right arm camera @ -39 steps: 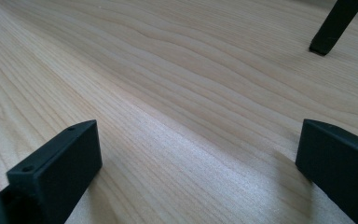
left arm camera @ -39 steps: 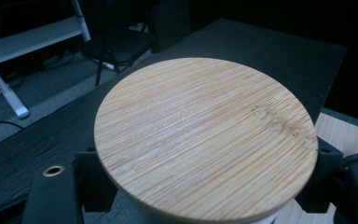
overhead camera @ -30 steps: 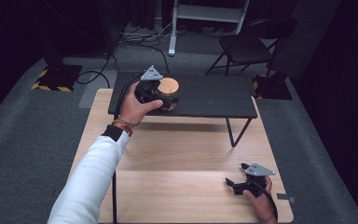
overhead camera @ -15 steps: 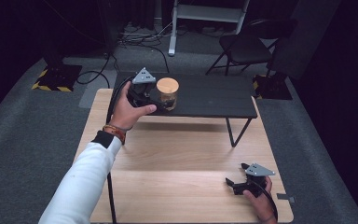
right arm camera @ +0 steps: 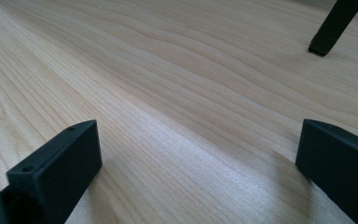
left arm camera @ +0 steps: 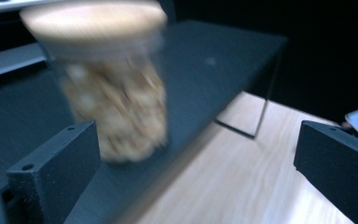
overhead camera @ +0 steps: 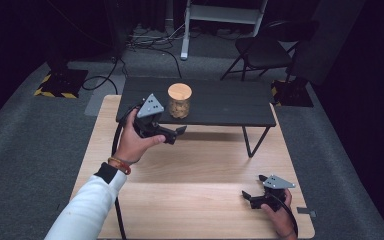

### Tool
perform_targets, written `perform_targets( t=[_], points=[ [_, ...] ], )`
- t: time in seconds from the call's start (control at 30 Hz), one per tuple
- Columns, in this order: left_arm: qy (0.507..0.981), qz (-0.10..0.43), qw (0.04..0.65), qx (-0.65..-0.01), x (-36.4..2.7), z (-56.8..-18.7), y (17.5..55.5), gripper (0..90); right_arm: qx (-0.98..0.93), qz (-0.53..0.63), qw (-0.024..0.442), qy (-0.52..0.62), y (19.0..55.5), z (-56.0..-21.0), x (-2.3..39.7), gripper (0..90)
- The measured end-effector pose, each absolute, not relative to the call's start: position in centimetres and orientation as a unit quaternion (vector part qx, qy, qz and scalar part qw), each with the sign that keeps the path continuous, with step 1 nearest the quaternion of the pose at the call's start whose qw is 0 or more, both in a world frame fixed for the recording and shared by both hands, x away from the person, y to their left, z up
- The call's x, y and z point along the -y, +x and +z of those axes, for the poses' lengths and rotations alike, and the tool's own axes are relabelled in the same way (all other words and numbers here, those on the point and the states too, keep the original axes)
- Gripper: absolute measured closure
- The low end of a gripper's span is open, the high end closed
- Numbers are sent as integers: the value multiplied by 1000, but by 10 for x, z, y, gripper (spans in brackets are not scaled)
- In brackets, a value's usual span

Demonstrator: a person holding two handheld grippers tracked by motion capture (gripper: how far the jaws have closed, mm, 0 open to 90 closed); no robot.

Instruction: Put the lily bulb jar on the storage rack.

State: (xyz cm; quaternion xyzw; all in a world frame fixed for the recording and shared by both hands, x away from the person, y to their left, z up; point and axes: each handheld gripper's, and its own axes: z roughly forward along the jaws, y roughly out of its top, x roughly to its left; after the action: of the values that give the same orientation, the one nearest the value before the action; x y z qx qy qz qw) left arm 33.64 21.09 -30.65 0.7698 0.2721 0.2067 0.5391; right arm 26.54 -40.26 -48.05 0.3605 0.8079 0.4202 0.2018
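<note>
Fingers of left gripper (overhead camera: 176, 134) have just been opening, now drawn back from jar (overhead camera: 179, 100); right gripper (overhead camera: 252, 194) open.

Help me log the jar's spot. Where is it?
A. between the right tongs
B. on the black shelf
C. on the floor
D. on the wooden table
B: the jar stands upright on the black shelf, apart from the open left tongs.
</note>
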Motion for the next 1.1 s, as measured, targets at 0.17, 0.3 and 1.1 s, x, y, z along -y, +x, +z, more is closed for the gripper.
perform_targets(
  t=[0.17,0.3,1.1],
  points=[
    [776,211,533,-264,-213,-334,318,5,-808,420,202,361,265,-480,402,0],
    [771,202,538,-275,-219,-357,306,4,-808,420,202,361,265,-480,402,0],
    [807,154,495,-282,-227,-471,265,5,-808,420,201,361,265,-480,402,0]
  ],
)
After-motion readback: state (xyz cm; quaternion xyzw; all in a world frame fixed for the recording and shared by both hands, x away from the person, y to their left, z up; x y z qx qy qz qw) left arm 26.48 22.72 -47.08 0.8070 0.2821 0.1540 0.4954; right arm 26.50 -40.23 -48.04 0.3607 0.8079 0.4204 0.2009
